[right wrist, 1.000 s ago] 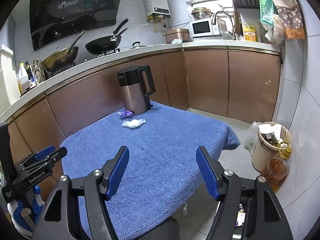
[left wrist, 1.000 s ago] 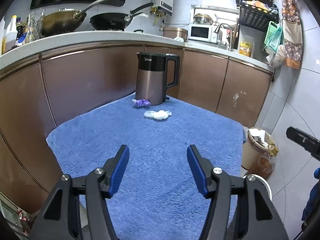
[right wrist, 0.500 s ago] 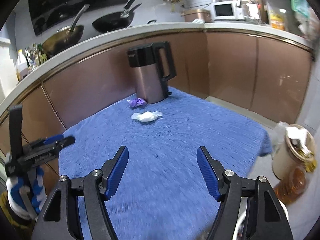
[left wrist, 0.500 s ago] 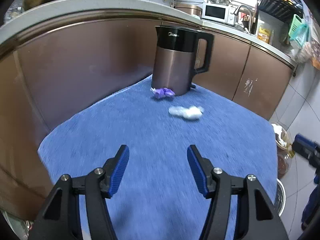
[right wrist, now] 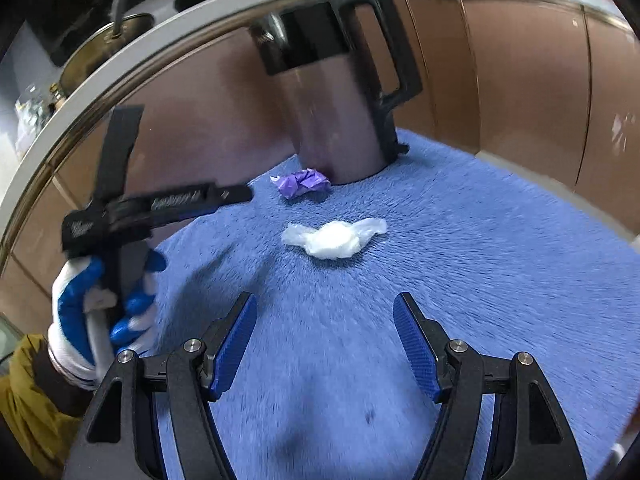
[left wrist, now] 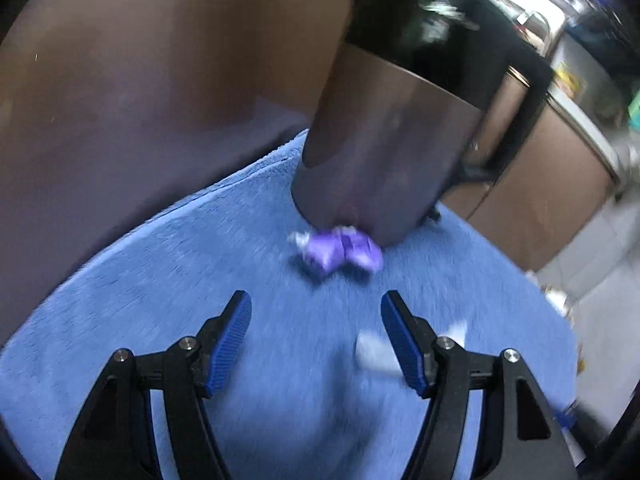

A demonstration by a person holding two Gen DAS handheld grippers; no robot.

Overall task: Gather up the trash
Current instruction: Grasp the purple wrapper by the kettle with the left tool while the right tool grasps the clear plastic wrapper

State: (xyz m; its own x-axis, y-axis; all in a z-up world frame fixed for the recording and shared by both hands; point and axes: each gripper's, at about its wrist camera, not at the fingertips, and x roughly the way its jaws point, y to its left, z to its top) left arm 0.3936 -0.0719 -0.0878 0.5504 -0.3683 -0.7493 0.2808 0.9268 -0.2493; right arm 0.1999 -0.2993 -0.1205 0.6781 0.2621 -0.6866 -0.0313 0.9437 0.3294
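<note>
**Both grippers released over the blue worktop**

My left gripper hangs spread wide, holding nothing, low over the blue fleece-covered worktop. Straight ahead of it lies the crumpled purple wrapper, touching the foot of the brown-and-black kettle that stands near the worktop's far edge, against the brown cabinet fronts. My right gripper is spread wide too — empty. Ahead of it the white wad lies toward the middle of the worktop, nearer me than the purple wrapper and apart from it. My gloved left hand shows at the worktop's left edge — blurred.
</note>
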